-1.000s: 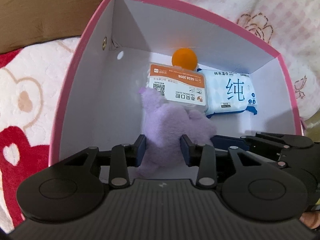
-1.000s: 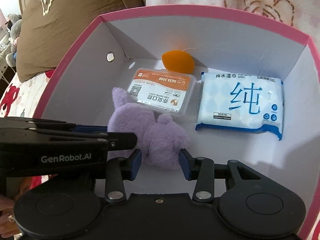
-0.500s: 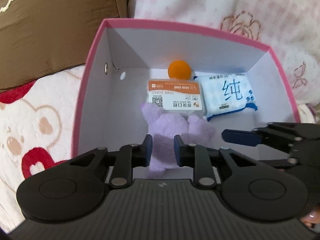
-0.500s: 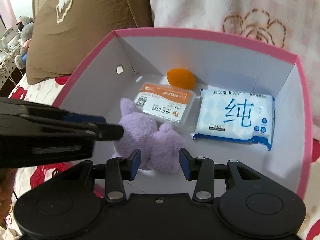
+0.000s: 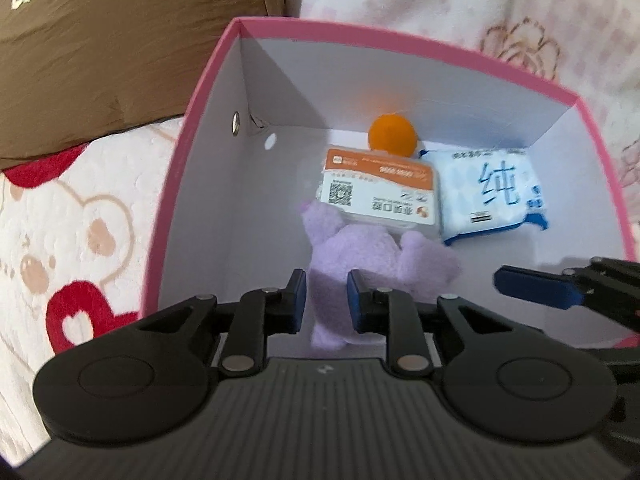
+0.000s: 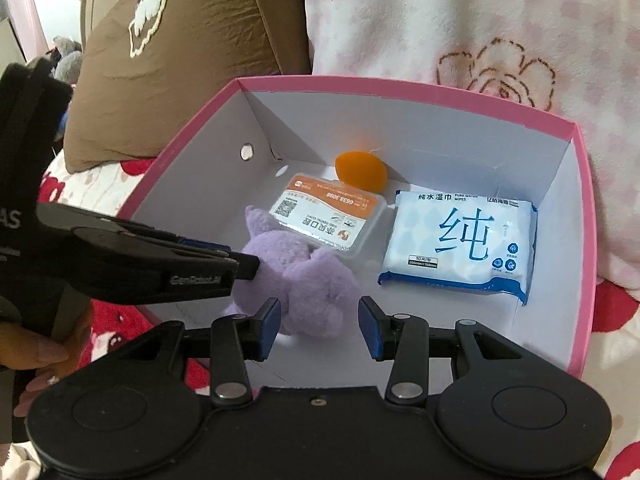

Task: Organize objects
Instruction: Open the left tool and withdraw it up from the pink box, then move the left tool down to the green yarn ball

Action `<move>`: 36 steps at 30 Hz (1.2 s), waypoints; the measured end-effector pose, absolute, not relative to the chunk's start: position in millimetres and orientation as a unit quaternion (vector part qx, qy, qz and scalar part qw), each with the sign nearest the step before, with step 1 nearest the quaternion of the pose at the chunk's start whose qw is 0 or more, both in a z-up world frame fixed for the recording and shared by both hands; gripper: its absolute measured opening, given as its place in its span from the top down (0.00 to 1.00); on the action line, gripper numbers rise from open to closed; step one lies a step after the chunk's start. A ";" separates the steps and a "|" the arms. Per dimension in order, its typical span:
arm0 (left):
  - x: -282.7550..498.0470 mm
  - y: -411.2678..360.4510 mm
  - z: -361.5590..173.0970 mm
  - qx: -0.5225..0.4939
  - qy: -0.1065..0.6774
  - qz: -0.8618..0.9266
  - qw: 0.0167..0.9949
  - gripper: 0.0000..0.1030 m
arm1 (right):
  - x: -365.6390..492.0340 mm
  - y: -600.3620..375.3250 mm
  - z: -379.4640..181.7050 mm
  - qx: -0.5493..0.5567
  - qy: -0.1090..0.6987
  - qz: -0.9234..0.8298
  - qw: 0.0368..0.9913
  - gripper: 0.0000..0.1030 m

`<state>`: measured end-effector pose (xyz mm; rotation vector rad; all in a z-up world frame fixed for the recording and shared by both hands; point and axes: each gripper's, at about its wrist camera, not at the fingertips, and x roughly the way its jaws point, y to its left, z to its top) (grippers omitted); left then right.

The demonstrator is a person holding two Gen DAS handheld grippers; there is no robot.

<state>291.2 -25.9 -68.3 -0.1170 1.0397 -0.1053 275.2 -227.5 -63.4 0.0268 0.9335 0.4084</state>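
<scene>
The work surface was a bed covered by a white blanket (image 5: 80,216) with red hearts and bear figures; a brown pillow (image 6: 188,52) and a pink floral quilt (image 6: 480,32) lay behind it. A pink box (image 5: 188,160) with a white interior stood open on the blanket.

Nearest the camera, the left gripper (image 5: 327,298) was at its narrowest setting. A slim gap showed between its blue pads, nothing was clamped in it, and it hung above the box interior, over the purple plush toy (image 5: 360,252). The right gripper (image 6: 319,326) stood partly open, held nothing, and hovered over the near edge of the box.

The plush toy lay on the box floor at front centre. Behind it, touching it, lay a clear plastic case (image 6: 328,216) with an orange-and-white label. To the right of the case lay a blue-and-white pack of wet wipes (image 6: 460,240). An orange ball (image 5: 392,134) rested against the far wall.

Compared with one second earlier, the left jaws had closed from a wider setting, in which the plush toy showed between them, to the present narrow gap. Both grippers had drawn back from the box. The contents had kept their positions.
</scene>
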 end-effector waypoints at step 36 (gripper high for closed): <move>119.0 -50.5 115.1 -0.055 0.452 -0.102 0.884 0.39 | 137.7 -254.7 73.8 -0.013 0.380 0.226 0.897 0.16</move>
